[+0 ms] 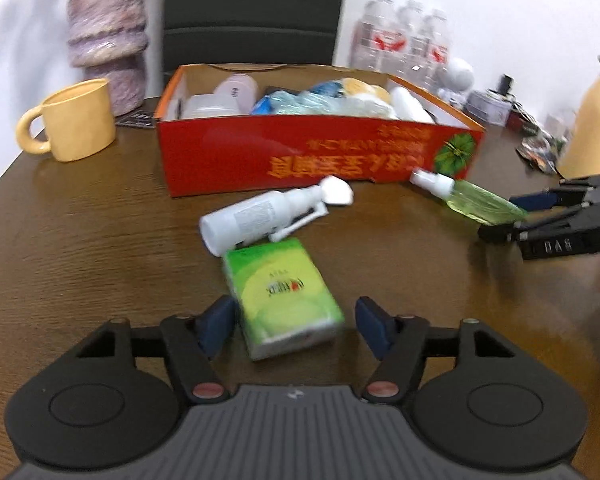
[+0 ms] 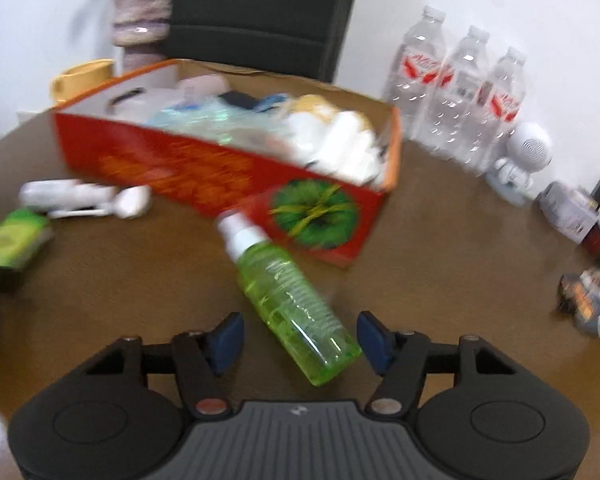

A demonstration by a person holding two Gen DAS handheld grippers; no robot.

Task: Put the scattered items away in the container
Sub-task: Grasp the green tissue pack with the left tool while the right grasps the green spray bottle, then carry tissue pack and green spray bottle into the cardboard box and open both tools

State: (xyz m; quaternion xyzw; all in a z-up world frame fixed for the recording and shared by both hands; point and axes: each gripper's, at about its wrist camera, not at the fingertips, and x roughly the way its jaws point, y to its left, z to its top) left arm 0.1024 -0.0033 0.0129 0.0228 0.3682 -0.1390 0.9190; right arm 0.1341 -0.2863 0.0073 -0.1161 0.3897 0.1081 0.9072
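A red cardboard box (image 1: 300, 152) holding several items stands at the back of the brown table; it also shows in the right wrist view (image 2: 204, 176). My left gripper (image 1: 296, 328) is open, its pads on either side of a green tissue pack (image 1: 284, 300) lying on the table. A white spray bottle (image 1: 268, 216) lies just beyond the pack. My right gripper (image 2: 300, 340) is open around the base of a green spray bottle (image 2: 292, 300) lying in front of the box. The right gripper also shows in the left wrist view (image 1: 512, 218).
A yellow mug (image 1: 76, 120) and a purple vase (image 1: 108, 36) stand at the back left. Three water bottles (image 2: 456, 92), a white figurine (image 2: 520, 160) and small packets (image 2: 588, 296) sit at the right. A yellow jug (image 1: 596, 120) stands far right. A dark chair (image 1: 252, 12) is behind.
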